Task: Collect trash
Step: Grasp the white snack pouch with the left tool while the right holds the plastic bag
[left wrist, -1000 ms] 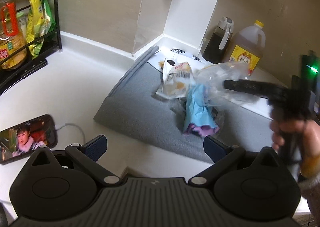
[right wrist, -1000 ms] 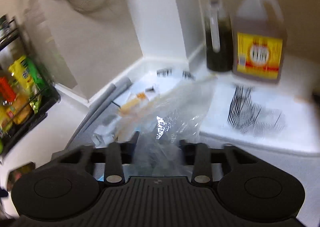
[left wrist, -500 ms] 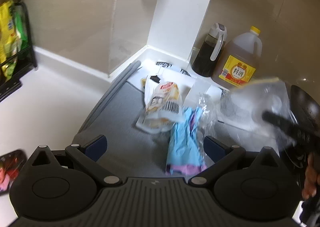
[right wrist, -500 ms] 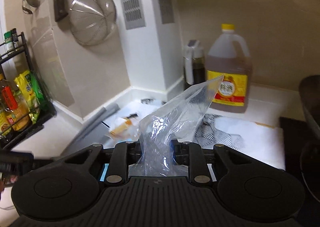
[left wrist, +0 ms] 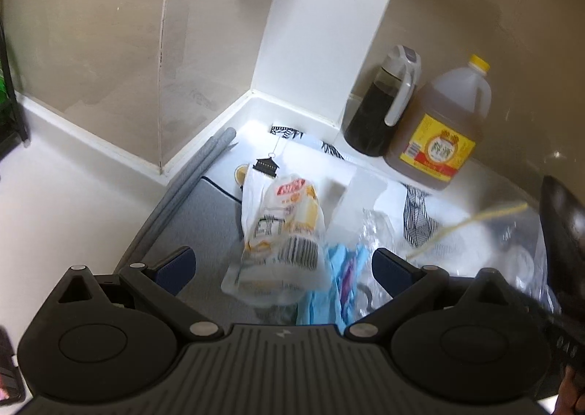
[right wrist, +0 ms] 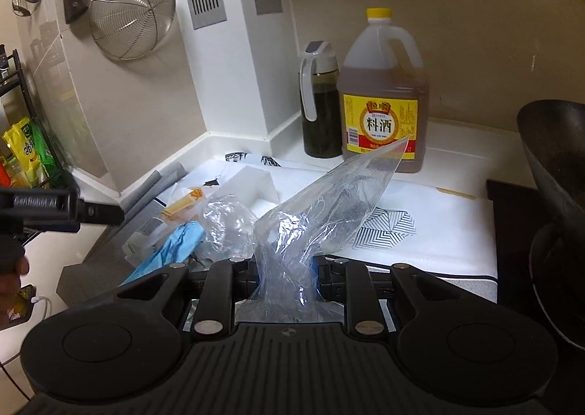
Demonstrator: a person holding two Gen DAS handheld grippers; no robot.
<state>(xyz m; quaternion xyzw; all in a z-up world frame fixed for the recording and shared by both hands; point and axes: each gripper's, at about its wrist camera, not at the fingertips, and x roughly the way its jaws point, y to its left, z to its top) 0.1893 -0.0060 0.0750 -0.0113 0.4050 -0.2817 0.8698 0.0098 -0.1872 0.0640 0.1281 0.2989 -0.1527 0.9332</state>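
White kitchen counter [left wrist: 73,203] in tiled corner, grey mat [left wrist: 204,232] spread on it. Right gripper [right wrist: 287,268]: jaws narrow, pinched on clear plastic bag [right wrist: 329,203], bag rising up and away from them. Left gripper [left wrist: 283,263]: jaws wide, nothing between pads, hovering over trash on mat: white and orange printed snack wrapper [left wrist: 285,232], blue glove [left wrist: 329,290] beside it, crumpled clear film [right wrist: 226,228] just right. Beyond: dark sauce dispenser [right wrist: 320,104], amber cooking-wine jug [right wrist: 384,104], black wok [right wrist: 552,173] at right edge.
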